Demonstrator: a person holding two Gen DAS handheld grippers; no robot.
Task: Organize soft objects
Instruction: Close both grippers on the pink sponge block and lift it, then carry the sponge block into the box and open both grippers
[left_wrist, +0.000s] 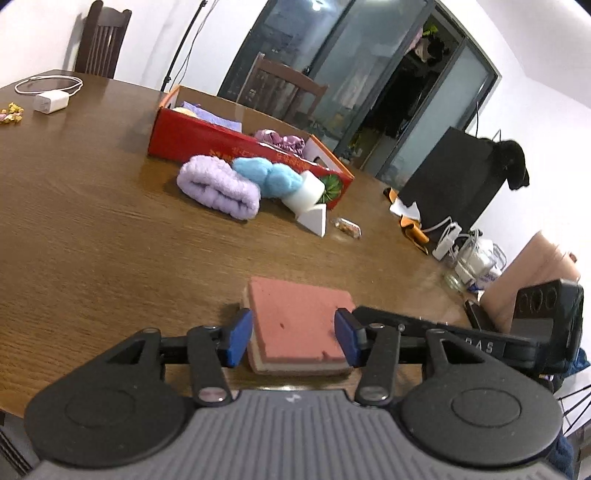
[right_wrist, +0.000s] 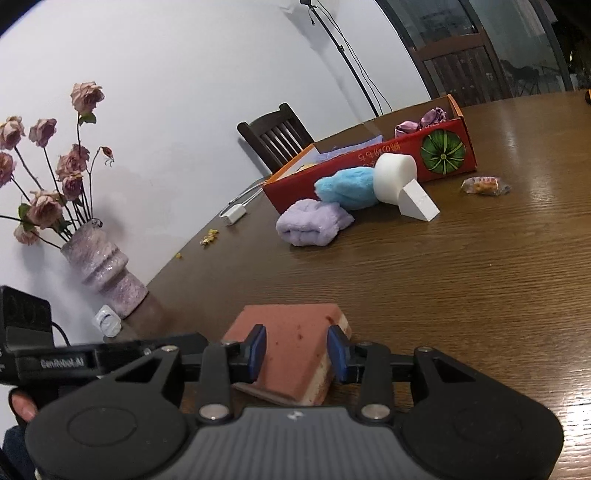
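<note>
Two claws (left_wrist: 293, 339) (right_wrist: 296, 349) apparently flank one sponge (left_wrist: 295, 325).

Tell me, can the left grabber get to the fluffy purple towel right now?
Probably not yet: the left gripper has the pink sponge between its fingers. Otherwise the table towards the purple towel looks bare.

- Left hand-held gripper (left_wrist: 294, 339): black linkage arms, silver screws, blue fingertip pads (left_wrist: 240, 340), ribbed grey body.
- Right hand-held gripper (right_wrist: 296, 353): same build, white "GenRobot.AI" lettering.

red box (left_wrist: 207, 138) contents mostly hidden, small wrapped item (left_wrist: 346, 226) blurred
</note>
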